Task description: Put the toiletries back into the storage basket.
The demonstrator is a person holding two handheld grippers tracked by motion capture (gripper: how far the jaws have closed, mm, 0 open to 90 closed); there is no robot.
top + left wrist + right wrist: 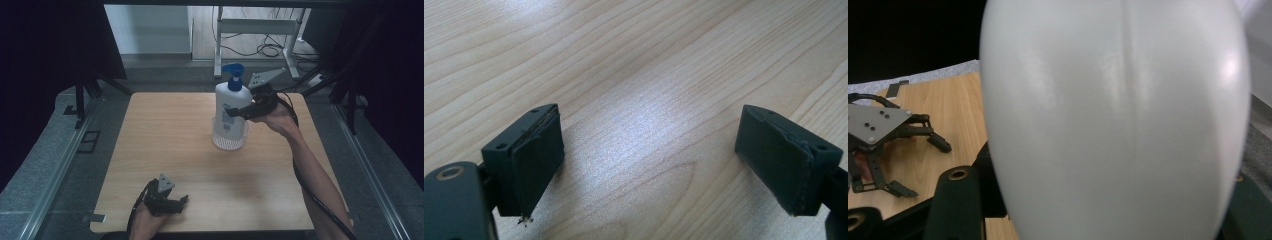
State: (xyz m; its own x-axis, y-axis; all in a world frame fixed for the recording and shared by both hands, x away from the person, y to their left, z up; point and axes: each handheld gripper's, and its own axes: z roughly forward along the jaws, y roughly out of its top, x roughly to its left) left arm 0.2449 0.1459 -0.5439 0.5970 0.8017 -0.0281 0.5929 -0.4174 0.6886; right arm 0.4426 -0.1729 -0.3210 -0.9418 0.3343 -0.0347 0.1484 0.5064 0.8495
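Observation:
A white pump bottle point(227, 107) with a blue pump head point(233, 75) stands upright at the table's back centre. Its lower end sits inside a clear plastic cup point(231, 141); I cannot tell whether it touches the cup's bottom. My right gripper point(239, 111) comes in from the right and is shut on the bottle's middle. The right gripper view has the bottle's white side point(1118, 120) close up between the jaws. My left gripper point(181, 202) rests near the table's front left edge, open, with bare wood between its pads point(536, 160).
The light wooden table point(165, 140) has metal rails along both sides and dark curtains beyond them. A white stand's legs point(218, 55) and loose cables point(270, 49) lie on the floor behind the table. The left gripper point(923, 169) also shows far off in the right gripper view.

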